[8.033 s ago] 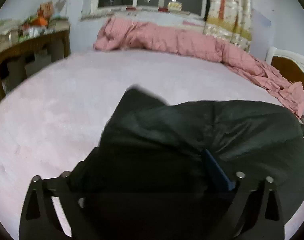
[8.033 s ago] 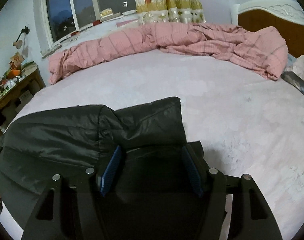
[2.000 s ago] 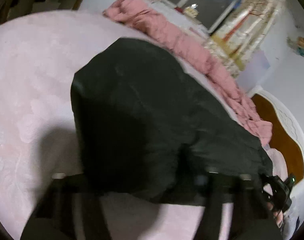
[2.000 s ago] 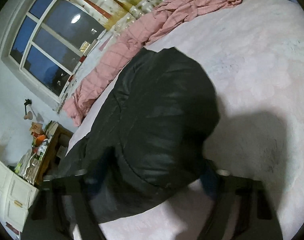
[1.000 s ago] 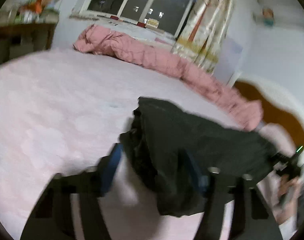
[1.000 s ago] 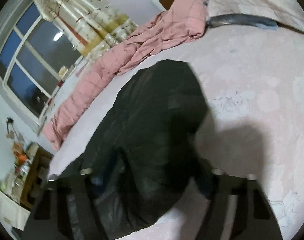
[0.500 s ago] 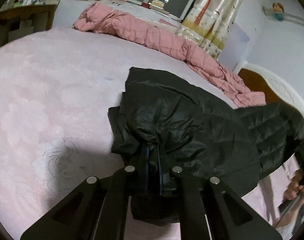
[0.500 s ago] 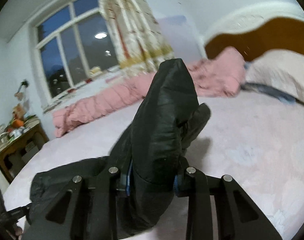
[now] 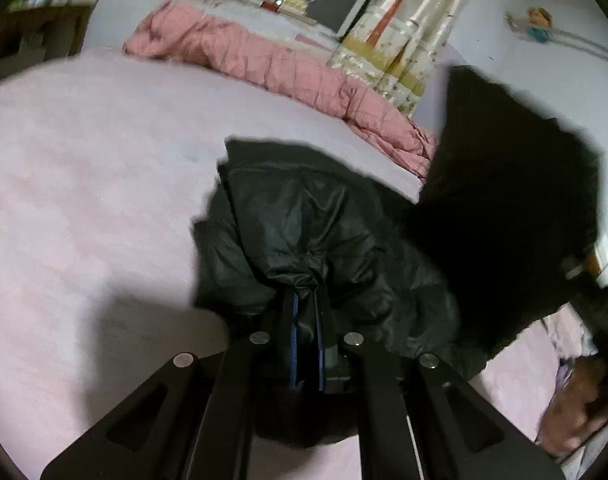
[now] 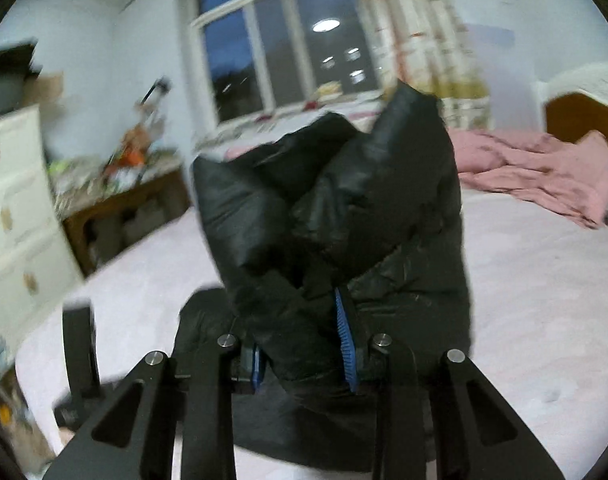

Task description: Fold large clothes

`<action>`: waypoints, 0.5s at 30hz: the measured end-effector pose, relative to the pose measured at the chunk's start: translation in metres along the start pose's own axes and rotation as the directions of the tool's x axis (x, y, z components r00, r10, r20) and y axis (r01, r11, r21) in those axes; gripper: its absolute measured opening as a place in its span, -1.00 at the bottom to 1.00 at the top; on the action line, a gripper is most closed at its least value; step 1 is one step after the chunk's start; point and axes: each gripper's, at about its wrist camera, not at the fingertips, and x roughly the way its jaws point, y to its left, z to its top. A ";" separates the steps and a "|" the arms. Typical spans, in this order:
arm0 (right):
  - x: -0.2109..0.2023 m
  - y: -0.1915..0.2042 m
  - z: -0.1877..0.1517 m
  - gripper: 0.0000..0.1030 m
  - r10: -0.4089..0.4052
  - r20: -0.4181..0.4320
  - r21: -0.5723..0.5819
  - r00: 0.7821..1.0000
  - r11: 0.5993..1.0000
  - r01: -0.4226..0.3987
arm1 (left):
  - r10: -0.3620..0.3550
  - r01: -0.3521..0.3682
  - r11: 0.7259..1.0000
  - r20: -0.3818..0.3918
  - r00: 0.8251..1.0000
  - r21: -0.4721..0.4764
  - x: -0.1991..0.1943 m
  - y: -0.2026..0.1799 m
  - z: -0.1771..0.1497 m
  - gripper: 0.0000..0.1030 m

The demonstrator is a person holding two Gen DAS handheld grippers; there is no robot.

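Both grippers, left gripper point(image 9: 307, 322) and right gripper point(image 10: 304, 332), pinch the puffy black jacket point(image 9: 316, 240); soft, light, slick-looking, probably best gripped along hems.

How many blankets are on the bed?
1. The pink blanket lies bunched along the far edge of the bed, under the window. The black jacket may hide more.

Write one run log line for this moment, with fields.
left tongs: shut on black jacket | right tongs: shut on black jacket, lifted | surface: pink bed
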 end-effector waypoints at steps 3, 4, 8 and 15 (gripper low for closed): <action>0.024 0.008 -0.020 -0.39 0.080 -0.076 0.055 0.994 0.996 -0.076 | 0.124 -0.145 0.983 0.175 0.977 0.112 -0.048 -0.003 0.010 -0.74; 0.033 0.008 -0.028 -0.39 0.103 -0.108 0.080 0.989 0.992 -0.095 | 0.160 -0.191 0.975 0.236 0.958 0.113 -0.063 -0.003 0.013 -0.57; 0.045 0.022 -0.049 -0.34 0.097 -0.138 -0.013 0.986 0.995 -0.100 | 0.098 -0.103 0.995 0.319 0.943 -0.001 -0.090 0.006 0.020 -0.43; 0.001 0.012 -0.061 0.30 0.143 -0.044 -0.061 0.989 0.988 -0.145 | -0.047 -0.019 0.984 0.364 0.930 0.176 -0.103 -0.053 0.017 0.80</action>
